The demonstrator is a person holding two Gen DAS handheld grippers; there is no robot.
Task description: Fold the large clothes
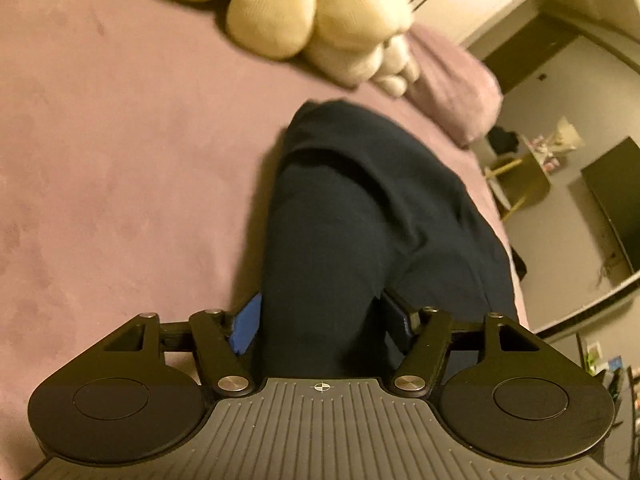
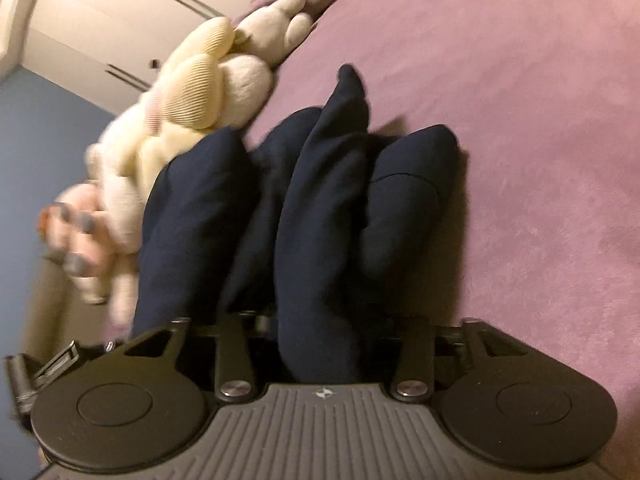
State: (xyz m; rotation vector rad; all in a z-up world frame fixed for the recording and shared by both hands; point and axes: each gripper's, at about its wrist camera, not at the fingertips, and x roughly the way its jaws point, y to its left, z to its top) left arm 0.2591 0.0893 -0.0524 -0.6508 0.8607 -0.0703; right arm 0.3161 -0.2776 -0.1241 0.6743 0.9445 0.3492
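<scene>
A dark navy garment (image 1: 360,200) lies bunched on the mauve bed cover (image 1: 120,160) and rises in a thick fold into my left gripper (image 1: 320,324). That fold fills the gap from the blue pad (image 1: 246,328) to the other finger, so the gripper is shut on it. In the right wrist view the same garment (image 2: 320,200) stands in several upright folds. One fold runs up between the fingers of my right gripper (image 2: 324,332), which is shut on it. The cloth hides that gripper's fingertips.
A cream plush toy (image 1: 300,12) (image 2: 200,92) lies just beyond the garment, by a mauve pillow (image 1: 452,80). A person's hand (image 2: 76,232) shows at the left of the right wrist view. A chair (image 1: 520,184) and dark screen (image 1: 616,200) stand past the bed edge.
</scene>
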